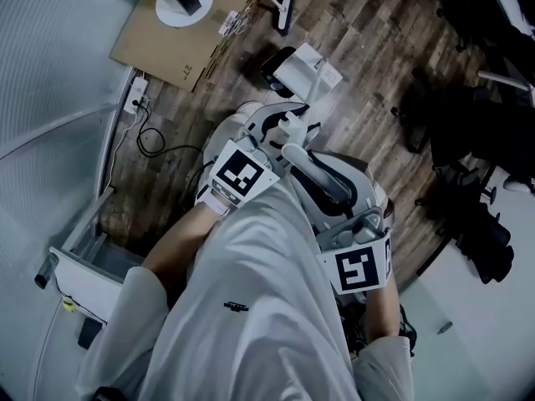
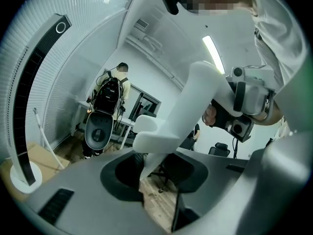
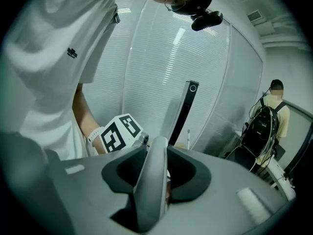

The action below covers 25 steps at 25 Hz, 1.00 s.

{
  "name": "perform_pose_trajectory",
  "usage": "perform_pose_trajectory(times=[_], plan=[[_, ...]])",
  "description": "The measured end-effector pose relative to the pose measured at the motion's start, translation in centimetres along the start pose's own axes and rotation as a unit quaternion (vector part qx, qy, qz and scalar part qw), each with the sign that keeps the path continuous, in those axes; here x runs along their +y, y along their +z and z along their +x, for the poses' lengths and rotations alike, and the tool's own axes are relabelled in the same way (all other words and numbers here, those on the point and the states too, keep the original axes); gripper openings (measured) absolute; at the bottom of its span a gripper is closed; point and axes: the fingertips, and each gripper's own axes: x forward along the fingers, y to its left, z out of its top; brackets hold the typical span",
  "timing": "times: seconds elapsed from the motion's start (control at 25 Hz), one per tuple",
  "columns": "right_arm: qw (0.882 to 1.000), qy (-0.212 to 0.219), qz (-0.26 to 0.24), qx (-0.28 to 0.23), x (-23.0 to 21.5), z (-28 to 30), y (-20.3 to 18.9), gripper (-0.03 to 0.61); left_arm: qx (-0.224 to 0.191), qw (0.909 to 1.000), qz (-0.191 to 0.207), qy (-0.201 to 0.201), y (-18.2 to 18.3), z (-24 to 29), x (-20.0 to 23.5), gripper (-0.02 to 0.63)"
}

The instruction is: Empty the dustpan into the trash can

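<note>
Currently: dustpan (image 1: 299, 69), pan on floor (image 1: 376, 73) far centre, long handle (image 1: 322, 174) running near-far up to both grippers. Left gripper (image 2: 151, 180) clamped on handle's far-left part; right gripper (image 3: 151, 180) clamped on its near-right end. Trash can not made out in any view.

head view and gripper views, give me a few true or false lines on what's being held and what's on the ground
1. The left gripper is shut on a white handle. True.
2. The right gripper is empty. False: a handle stands between its jaws, which grip it.
3. The floor is wood plank. True.
4. The cardboard lies on a table. False: it lies flat on the floor.
5. The person's shirt is black. False: it is white.
</note>
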Motion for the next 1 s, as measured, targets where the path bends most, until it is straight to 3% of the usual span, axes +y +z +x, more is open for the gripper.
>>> perform_pose_trajectory(times=[0.52,0.76,1.0], plan=[[1.000,-0.012,-0.015,-0.012,-1.1,-0.6,0.9,0.140,-0.011,0.9998,0.013,-0.005,1.6,0.8,-0.1,0.132],[1.000,0.015,-0.012,-0.013,0.1,0.6,0.4,0.138,0.004,0.9998,0.017,0.010,0.7,-0.1,0.9,0.132],[0.999,0.040,0.013,-0.028,0.5,1.7,0.6,0.138,0.011,0.9992,-0.007,0.037,-0.6,-1.6,1.9,0.132]])
